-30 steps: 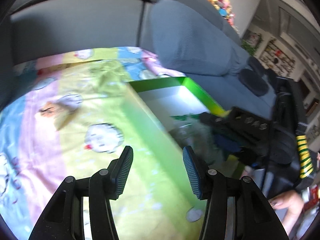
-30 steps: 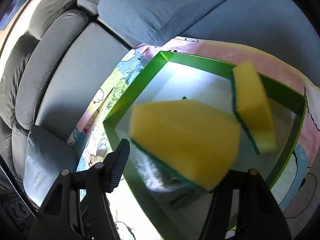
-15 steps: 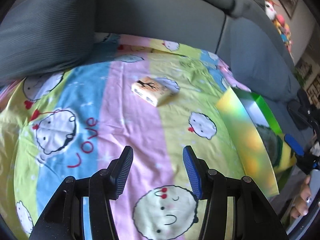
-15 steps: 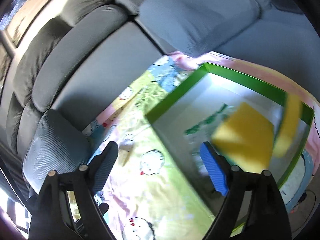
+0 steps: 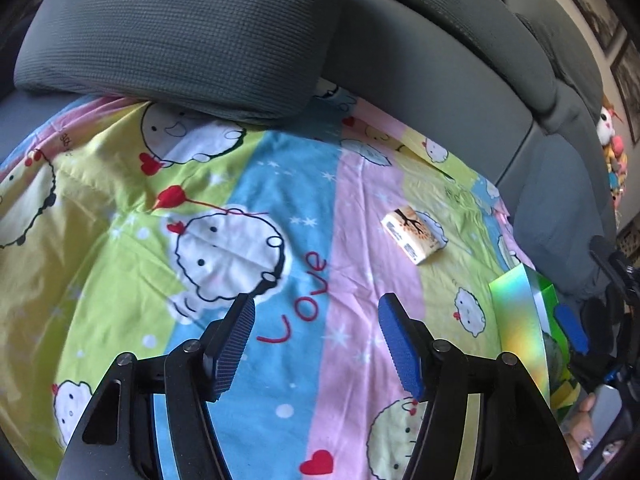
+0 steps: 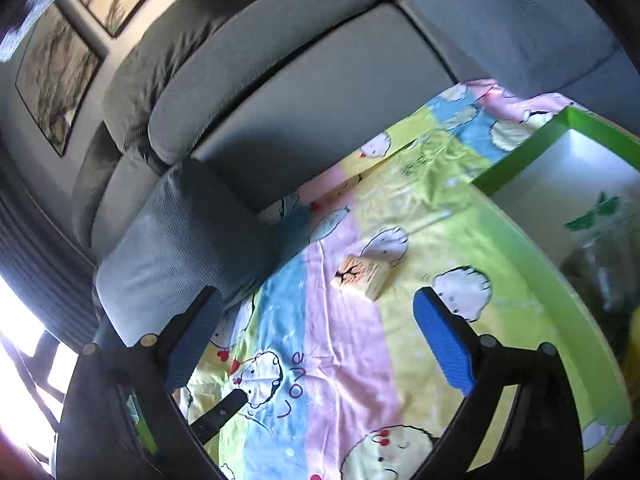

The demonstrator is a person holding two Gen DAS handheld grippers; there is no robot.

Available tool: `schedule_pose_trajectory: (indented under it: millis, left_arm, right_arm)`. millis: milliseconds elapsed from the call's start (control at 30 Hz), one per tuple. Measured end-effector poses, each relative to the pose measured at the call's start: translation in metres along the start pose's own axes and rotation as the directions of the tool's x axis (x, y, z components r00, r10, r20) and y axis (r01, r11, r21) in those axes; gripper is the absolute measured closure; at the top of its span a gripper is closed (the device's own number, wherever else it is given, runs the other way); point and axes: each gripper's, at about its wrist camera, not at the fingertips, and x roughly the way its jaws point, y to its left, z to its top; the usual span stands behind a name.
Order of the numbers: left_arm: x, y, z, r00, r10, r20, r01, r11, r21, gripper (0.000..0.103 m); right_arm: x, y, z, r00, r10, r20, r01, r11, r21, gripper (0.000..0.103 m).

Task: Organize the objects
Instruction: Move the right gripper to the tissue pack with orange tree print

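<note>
A small tan packet (image 5: 416, 236) with a tree print lies on the cartoon bedsheet (image 5: 248, 208), ahead and to the right of my left gripper (image 5: 318, 340). The left jaws are opening, and only the sheet shows between them. In the right wrist view the packet (image 6: 362, 276) lies just beyond my right gripper (image 6: 320, 340). The right jaws are also opening and stand wide with nothing in them. The green box (image 6: 520, 160) stands at the right. It holds a clear bag (image 6: 600, 256) and a sliver of yellow sponge (image 6: 635, 320) at the frame edge.
A grey cushion (image 5: 180, 36) rests on the sheet's far edge against the sofa back (image 5: 440, 48). The green box (image 5: 520, 320) stands at the sheet's right end, with a hand (image 5: 584, 432) below it. The left gripper's dark tip (image 6: 218, 412) shows low in the right wrist view.
My right gripper let go of the yellow sponge over the box, opened wide and swung left toward the sheet. My left gripper swung away from the box over the sheet, and its jaws widened.
</note>
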Motion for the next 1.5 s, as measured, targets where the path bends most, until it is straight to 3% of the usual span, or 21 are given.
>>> schedule_pose_trajectory:
  millis: [200, 400, 600, 800, 967, 1067, 1333, 1433, 1500]
  left_arm:
    - [-0.002, 0.014, 0.003, 1.000, -0.012, -0.004, 0.012, 1.000, -0.019, 0.038]
    - [-0.002, 0.023, 0.006, 1.000, -0.019, -0.009, 0.018, 0.999, -0.041, 0.038]
    - [-0.003, 0.033, 0.010, 1.000, -0.014, -0.002, 0.014, 0.996, -0.084, 0.038]
    - [-0.005, 0.044, 0.014, 1.000, -0.010, 0.001, 0.010, 0.992, -0.122, 0.038]
    - [-0.007, 0.057, 0.017, 1.000, 0.004, 0.007, -0.003, 0.986, -0.165, 0.038]
    - [-0.005, 0.063, 0.019, 1.000, 0.009, -0.001, -0.009, 0.981, -0.194, 0.038]
    - [0.003, 0.068, 0.023, 0.999, 0.013, -0.033, -0.020, 0.979, -0.201, 0.038]
    - [0.005, 0.071, 0.024, 0.999, 0.008, -0.038, -0.016, 0.977, -0.211, 0.038]
    - [0.006, 0.072, 0.025, 0.999, -0.003, -0.043, -0.006, 0.977, -0.214, 0.038]
  right_arm:
    - [0.045, 0.004, -0.011, 0.987, -0.126, -0.097, 0.126, 0.992, -0.008, 0.007]
    - [0.068, 0.005, -0.013, 0.968, -0.214, -0.133, 0.213, 0.977, -0.023, 0.008]
    - [0.086, 0.008, -0.011, 0.929, -0.333, -0.159, 0.326, 0.943, -0.068, 0.008]
    - [0.123, 0.012, -0.003, 0.905, -0.353, -0.239, 0.337, 0.936, -0.106, 0.008]
    - [0.152, 0.006, 0.005, 0.869, -0.418, -0.266, 0.406, 0.908, -0.103, 0.008]
    - [0.168, 0.006, 0.006, 0.864, -0.410, -0.294, 0.402, 0.911, -0.091, 0.008]
    - [0.194, 0.010, 0.005, 0.848, -0.450, -0.279, 0.435, 0.893, -0.120, 0.008]
    - [0.204, 0.009, 0.009, 0.826, -0.504, -0.251, 0.487, 0.864, -0.132, 0.008]
    - [0.215, 0.009, 0.011, 0.825, -0.500, -0.264, 0.483, 0.866, -0.131, 0.008]
